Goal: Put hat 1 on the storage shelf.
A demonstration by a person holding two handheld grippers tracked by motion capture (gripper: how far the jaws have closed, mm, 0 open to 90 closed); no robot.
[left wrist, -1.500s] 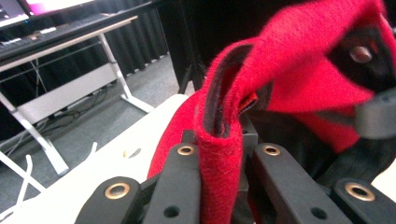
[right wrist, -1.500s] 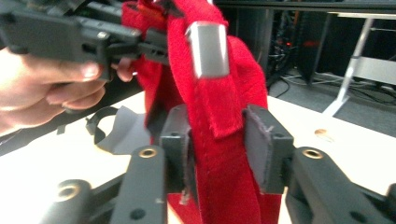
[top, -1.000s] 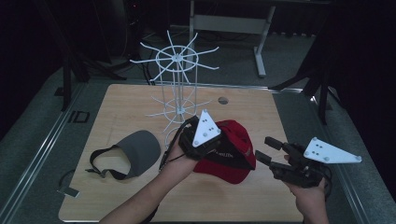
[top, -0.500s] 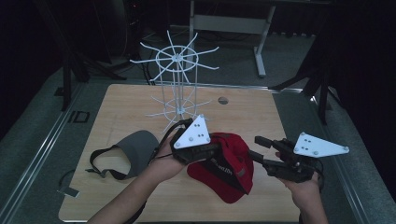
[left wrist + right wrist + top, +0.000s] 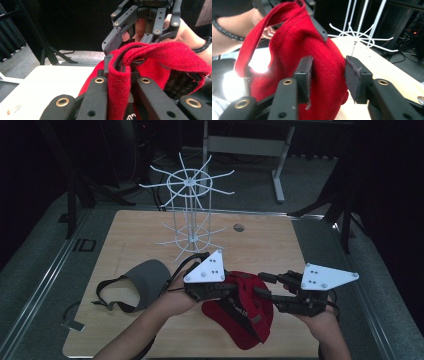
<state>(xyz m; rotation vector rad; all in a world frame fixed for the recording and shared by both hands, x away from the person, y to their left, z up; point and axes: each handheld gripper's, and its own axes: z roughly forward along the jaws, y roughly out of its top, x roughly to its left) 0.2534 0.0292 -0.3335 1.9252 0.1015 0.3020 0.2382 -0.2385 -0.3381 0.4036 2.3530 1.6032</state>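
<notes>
**Observer:** Where is the cap, and what has hold of it?

**Operator:** The red cap (image 5: pixel 240 307) sits at the near edge of the wooden table (image 5: pixel 270 245), between my two hands. My left gripper (image 5: pixel 227 292) is pinched tight on a fold of its fabric, seemingly the band at the back opening; in the left gripper view the cloth (image 5: pixel 120 82) is squeezed flat between the jaws. My right gripper (image 5: pixel 327 75) has just been closing, with the crown (image 5: pixel 322 57) between its jaws. One pad looks to be touching the cloth while the other stands off, so I don't count it as gripping yet.

**Observer:** How do you expect it to handle?

**Operator:** Light and soft, I judge. The crown buckles wherever I press, so a pinch there only gathers cloth. The stitched band and the brim should be firmer, so I'd hold those. The white wire rack (image 5: pixel 192 210) stands just behind; the grey visor (image 5: pixel 147 280) lies to the left, apart.
</notes>
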